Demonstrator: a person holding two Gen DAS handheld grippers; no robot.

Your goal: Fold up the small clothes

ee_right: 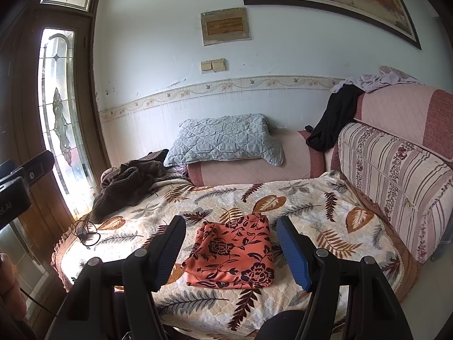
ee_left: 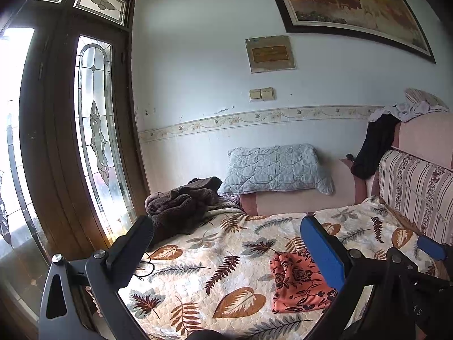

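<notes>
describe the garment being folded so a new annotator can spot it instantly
Start at the leaf-print quilt covering the bed. The orange cloth lies flat on its near part, framed by the open right gripper. It is the only orange piece, with dark flowers; the brown fleece heap sits by the door.

An orange cloth [ee_right: 232, 255] with dark flowers is lying folded flat into a rectangle near the bed's [ee_right: 311, 198] front edge.

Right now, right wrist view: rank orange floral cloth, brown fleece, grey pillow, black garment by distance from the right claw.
1. Orange floral cloth: folded on the quilt, just ahead of the right claw.
2. Brown fleece: far left.
3. Grey pillow: against the wall.
4. Black garment: draped on the sofa back, right.
</notes>
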